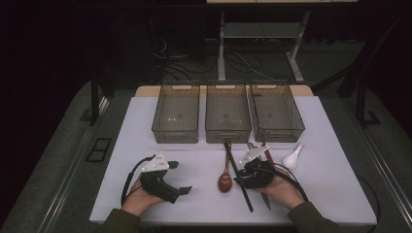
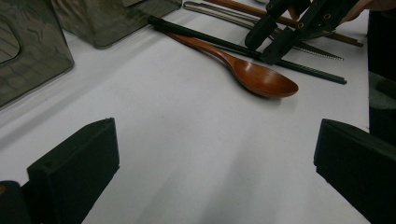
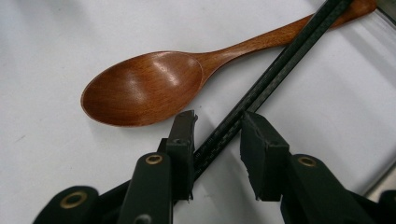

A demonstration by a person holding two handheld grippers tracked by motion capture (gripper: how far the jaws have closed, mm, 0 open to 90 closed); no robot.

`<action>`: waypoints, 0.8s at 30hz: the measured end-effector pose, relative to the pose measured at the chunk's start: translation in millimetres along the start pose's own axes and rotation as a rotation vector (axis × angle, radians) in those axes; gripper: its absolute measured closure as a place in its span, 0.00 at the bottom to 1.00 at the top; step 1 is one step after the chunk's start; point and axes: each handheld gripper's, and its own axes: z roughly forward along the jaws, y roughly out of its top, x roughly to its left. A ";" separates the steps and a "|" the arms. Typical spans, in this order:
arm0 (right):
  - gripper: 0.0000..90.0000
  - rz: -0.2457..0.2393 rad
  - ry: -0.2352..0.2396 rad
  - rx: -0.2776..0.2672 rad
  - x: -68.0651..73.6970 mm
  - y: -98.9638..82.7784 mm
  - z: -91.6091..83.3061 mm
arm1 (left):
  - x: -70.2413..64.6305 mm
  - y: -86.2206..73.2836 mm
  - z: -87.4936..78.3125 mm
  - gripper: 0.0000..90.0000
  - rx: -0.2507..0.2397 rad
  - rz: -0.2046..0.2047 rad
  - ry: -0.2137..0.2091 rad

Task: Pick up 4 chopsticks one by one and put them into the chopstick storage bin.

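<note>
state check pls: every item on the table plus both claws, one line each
left claw: open, nothing between its jaws, low over bare table
right claw: open, jaws straddling the black chopsticks, a gap on one side
black chopsticks: flat on the table, crossing the wooden spoon's handle
wooden spoon: lying bowl up, untouched
white spoon: lying on the table, right of the right claw
three bins: upright, in a row, empty
knife: flat, serrated blade

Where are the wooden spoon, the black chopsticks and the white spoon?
wooden spoon (image 3: 140, 88), right gripper view, on its bowl.
black chopsticks (image 3: 275, 70), right gripper view, on the shaft.
white spoon (image 1: 292, 160), high view, on its bowl.
</note>
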 end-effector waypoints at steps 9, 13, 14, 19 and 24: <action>0.75 0.013 -0.011 0.008 -1.5 -0.1 -1.5 | -0.6 -0.3 0.6 0.00 0.004 -0.002 -0.004; 0.75 0.022 -0.027 0.015 -3.7 -0.8 -1.7 | -0.4 -0.5 0.7 0.00 0.006 -0.002 -0.005; 0.75 0.022 -0.038 0.015 -3.9 -0.8 -1.7 | -0.4 -0.5 0.7 0.00 0.006 -0.002 -0.005; 0.77 0.021 -0.043 0.017 -4.9 -1.3 -2.7 | -0.4 -0.6 0.8 0.00 0.005 0.000 -0.006; 0.73 0.042 -0.045 -0.010 -11.6 -0.2 -5.0 | -0.3 -0.7 1.1 0.00 0.005 -0.003 -0.007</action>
